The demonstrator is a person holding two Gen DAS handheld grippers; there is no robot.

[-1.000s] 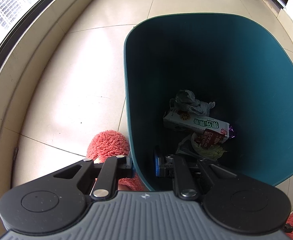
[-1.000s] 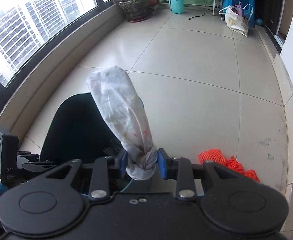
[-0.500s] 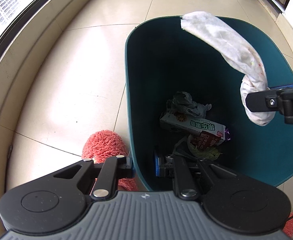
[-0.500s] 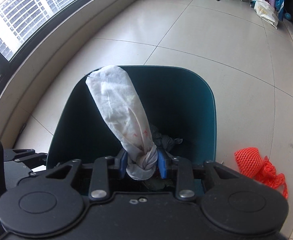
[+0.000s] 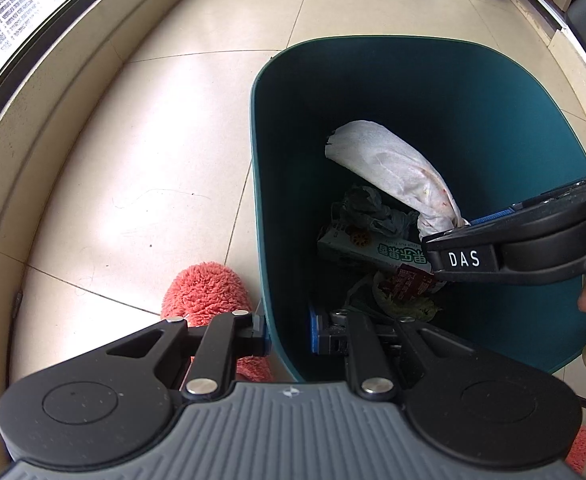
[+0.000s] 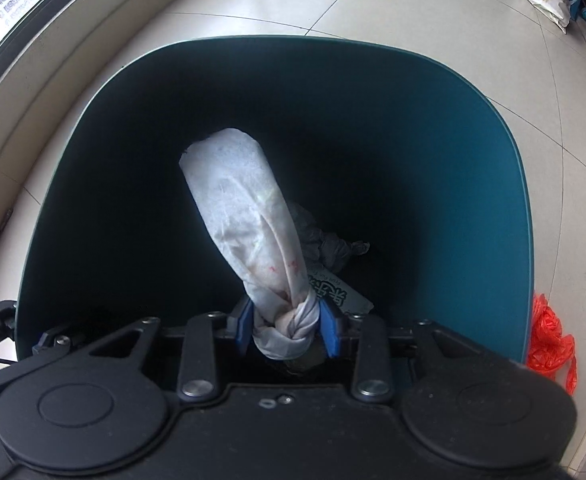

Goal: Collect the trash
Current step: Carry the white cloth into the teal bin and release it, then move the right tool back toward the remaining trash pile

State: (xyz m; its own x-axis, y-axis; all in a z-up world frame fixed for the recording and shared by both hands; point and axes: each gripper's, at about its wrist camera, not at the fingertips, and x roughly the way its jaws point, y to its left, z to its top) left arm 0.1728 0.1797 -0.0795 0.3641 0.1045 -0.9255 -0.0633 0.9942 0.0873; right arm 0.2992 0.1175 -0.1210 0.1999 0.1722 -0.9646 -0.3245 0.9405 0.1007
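While my left claw [image 5: 289, 334] clamps the bin [image 5: 277, 208] wall, my right claw [image 6: 287, 330], jaws just easing apart, pinches the soft, light bag [image 6: 249, 232] by its knot.

Daylight pours in from the overexposed window strip [image 5: 9, 12] up and to the left of the jaws, leaving a soft white glare patch on the glossy beige floor tiles [image 5: 133, 216]. The deep teal plastic bin [image 6: 505, 208] ahead of the jaws falls to near-black shadow inside. Both views are sharp, and fisheye distortion bends the tile seams and curb at the edges.
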